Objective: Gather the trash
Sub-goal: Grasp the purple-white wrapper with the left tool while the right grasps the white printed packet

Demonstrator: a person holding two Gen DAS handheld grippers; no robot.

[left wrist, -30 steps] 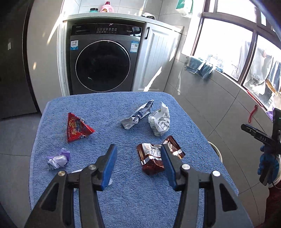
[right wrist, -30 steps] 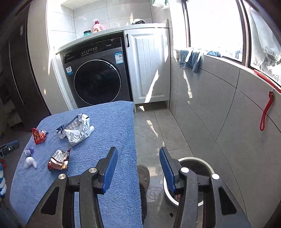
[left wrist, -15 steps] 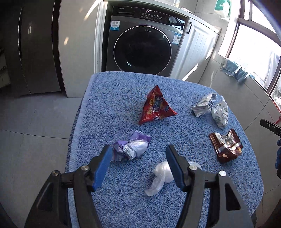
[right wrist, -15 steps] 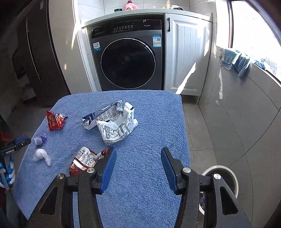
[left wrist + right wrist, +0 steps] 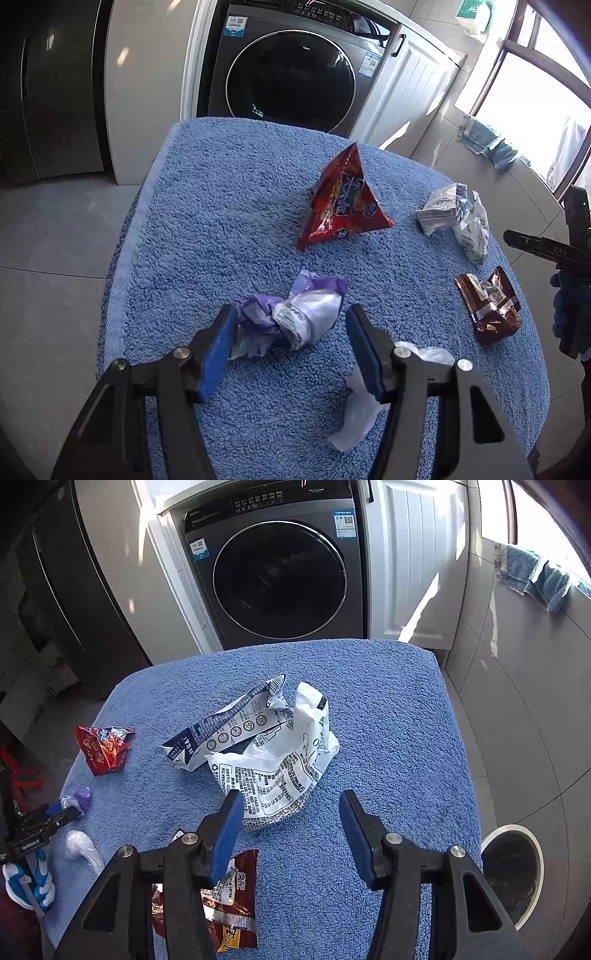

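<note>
A crumpled purple and white wrapper (image 5: 306,314) lies on the blue towel (image 5: 221,221), between the fingers of my left gripper (image 5: 291,314). Its jaws are closing, and a gap still shows at the right pad. My right gripper (image 5: 290,798) is open and hangs low over the towel with nothing between its fingers. A white printed bag (image 5: 273,768) lies just beyond its left fingertip. A brown wrapper (image 5: 232,897) sits partly under the left finger. A red triangular bag (image 5: 343,206) and a clear plastic scrap (image 5: 358,406) also lie on the towel.
A round bin (image 5: 513,871) stands on the floor to the right of the table. A washing machine (image 5: 280,576) and a white cabinet (image 5: 413,554) are behind the table. A dark and white wrapper (image 5: 221,731) touches the white bag.
My left gripper swung left from the brown wrapper and sank around the purple one. My right gripper swung from over the floor bin to above the table, near the white bag.
</note>
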